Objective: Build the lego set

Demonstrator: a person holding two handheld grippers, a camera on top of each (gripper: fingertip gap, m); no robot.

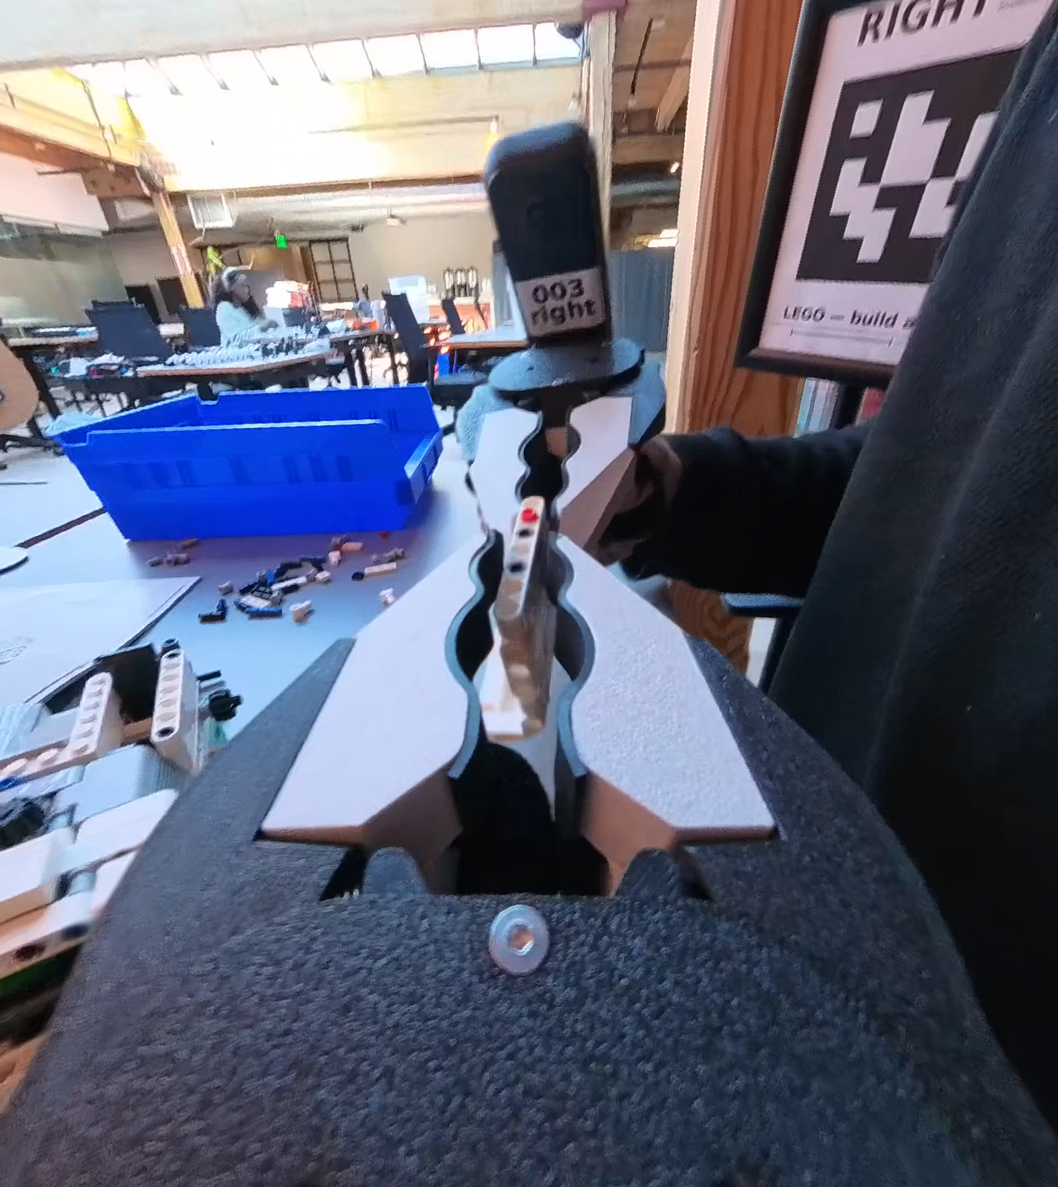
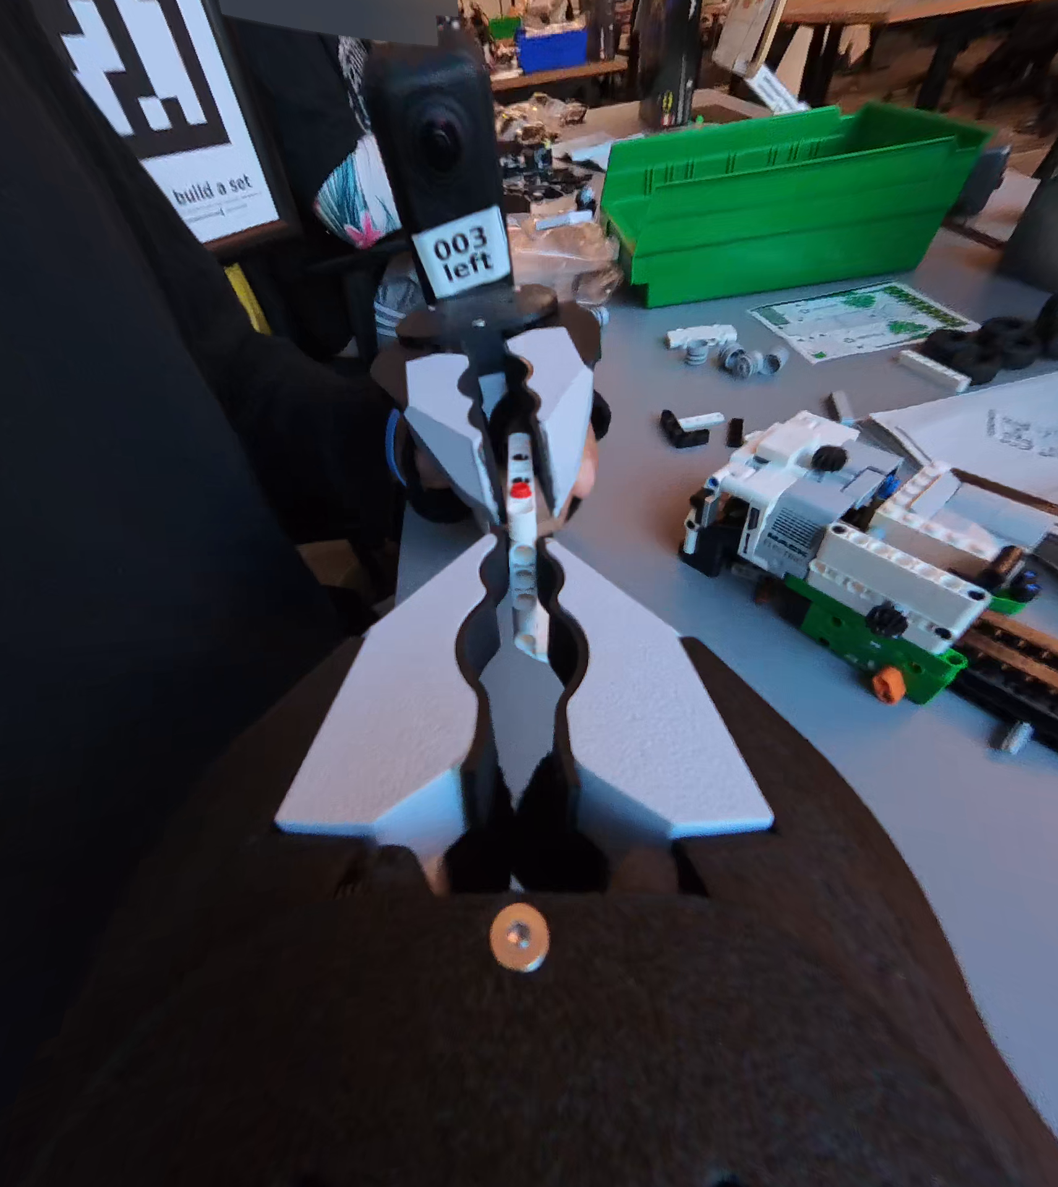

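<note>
A white beam with holes [image 1: 523, 616] carries a red pin [image 1: 529, 514] near one end. My left gripper [image 1: 525, 546] is shut on it, held in the air above the table edge. My right gripper [image 2: 521, 543] faces it head-on and is shut on the same beam [image 2: 523, 578]; the red pin [image 2: 520, 491] sits just beyond its tips. Each gripper shows in the other's view, the right one [image 1: 545, 507] and the left one [image 2: 518, 514]. The partly built white and green truck [image 2: 834, 533] stands on the grey table, also at the lower left of the left wrist view [image 1: 96, 719].
A blue bin [image 1: 256, 462] stands behind scattered small pieces [image 1: 288, 578]. A green bin [image 2: 770, 199], black tyres [image 2: 1014, 340], a leaflet [image 2: 860, 318] and an open instruction booklet [image 2: 995, 437] lie around the truck. A person's dark sleeve [image 1: 963, 578] is close on one side. Both grippers' tips are close together, under 4 cm apart.
</note>
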